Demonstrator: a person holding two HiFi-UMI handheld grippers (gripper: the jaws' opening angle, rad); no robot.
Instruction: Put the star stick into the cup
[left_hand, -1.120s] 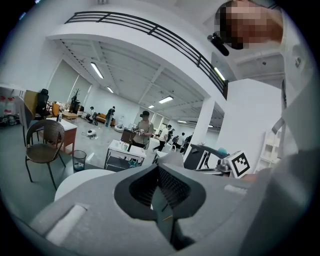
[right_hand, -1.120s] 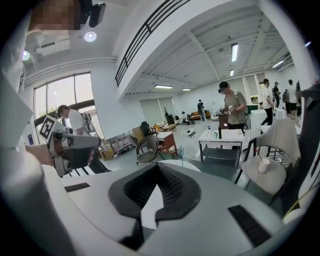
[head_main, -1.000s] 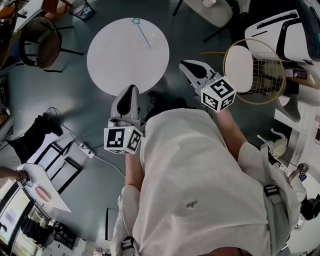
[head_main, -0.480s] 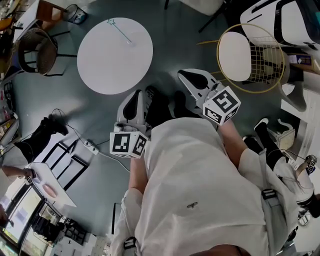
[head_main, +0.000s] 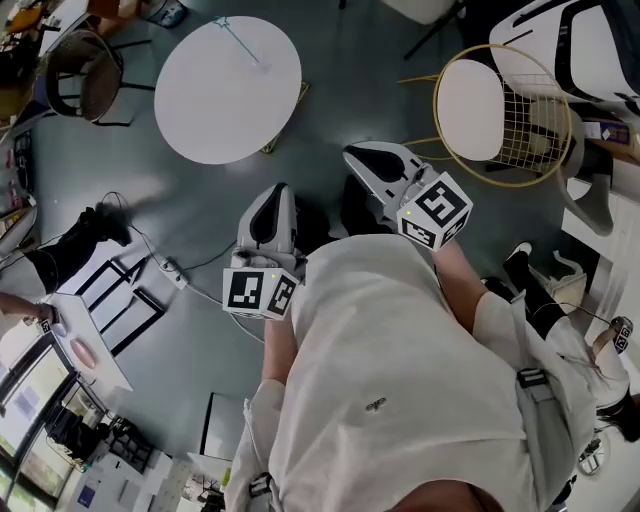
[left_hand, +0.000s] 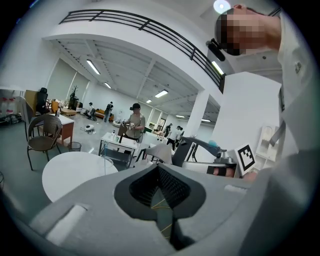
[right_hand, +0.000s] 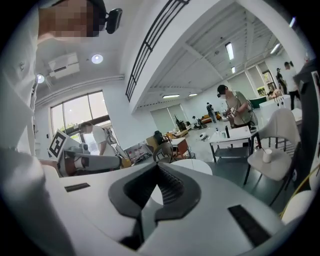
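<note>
Diagonally, star stick (head_main: 242, 44), star far-left

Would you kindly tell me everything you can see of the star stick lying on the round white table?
The star stick is a very thin, straight, pale blue-green rod with a small open star outline at one end. It lies flat and slanted on the round white table, close to the far edge, with its star end pointing away from the person. Only the tabletop touches it. Its material is too small to tell.

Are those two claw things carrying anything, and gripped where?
Nothing is held. Left gripper and right gripper are both shut and empty; the star stick lies on the round table.
</note>
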